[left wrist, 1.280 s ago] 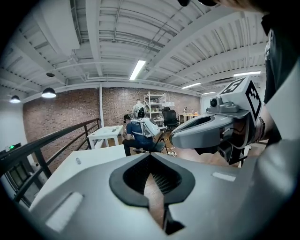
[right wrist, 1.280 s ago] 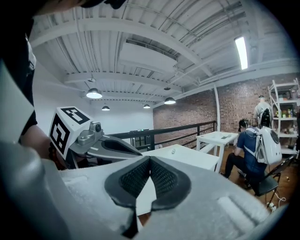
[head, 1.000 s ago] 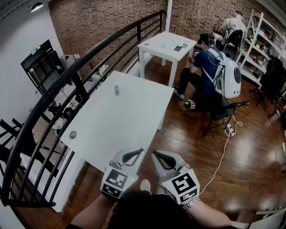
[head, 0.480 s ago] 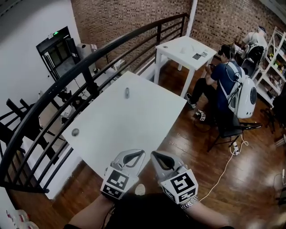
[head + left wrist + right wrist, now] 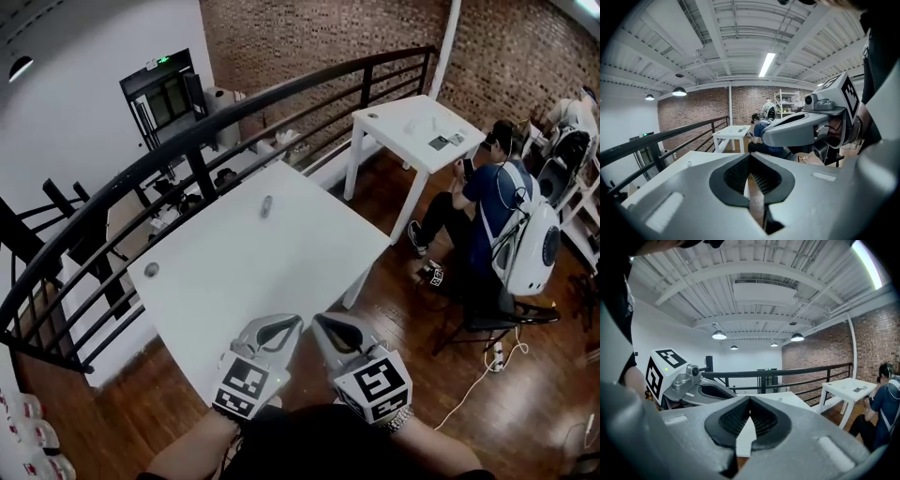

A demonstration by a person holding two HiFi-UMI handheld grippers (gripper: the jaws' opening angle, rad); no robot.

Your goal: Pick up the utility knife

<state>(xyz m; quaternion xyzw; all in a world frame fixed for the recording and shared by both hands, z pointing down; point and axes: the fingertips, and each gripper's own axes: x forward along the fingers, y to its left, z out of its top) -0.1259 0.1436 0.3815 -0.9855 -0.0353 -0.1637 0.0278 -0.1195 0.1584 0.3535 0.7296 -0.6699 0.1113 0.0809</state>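
Note:
A small grey object, seemingly the utility knife (image 5: 266, 206), lies near the far edge of the white table (image 5: 253, 272). My left gripper (image 5: 286, 324) and right gripper (image 5: 328, 326) are side by side at the table's near corner, well short of the knife. Both are shut and hold nothing. The left gripper view looks past the shut left gripper (image 5: 750, 155) across the table (image 5: 679, 168), with the right gripper (image 5: 797, 129) beside it. In the right gripper view, the right gripper (image 5: 750, 400) has its tips touching, and the left gripper (image 5: 701, 390) sits to its left.
A small round grey thing (image 5: 151, 270) rests near the table's left edge. A black railing (image 5: 187, 150) runs behind the table. At the right, a seated person (image 5: 492, 202) with a white backpack faces a second white table (image 5: 422, 127). A cable (image 5: 487, 366) trails over the wood floor.
The view has swung, so the table and the seated person have slid to the right in the picture. Both grippers stay shut and keep their place at the bottom.

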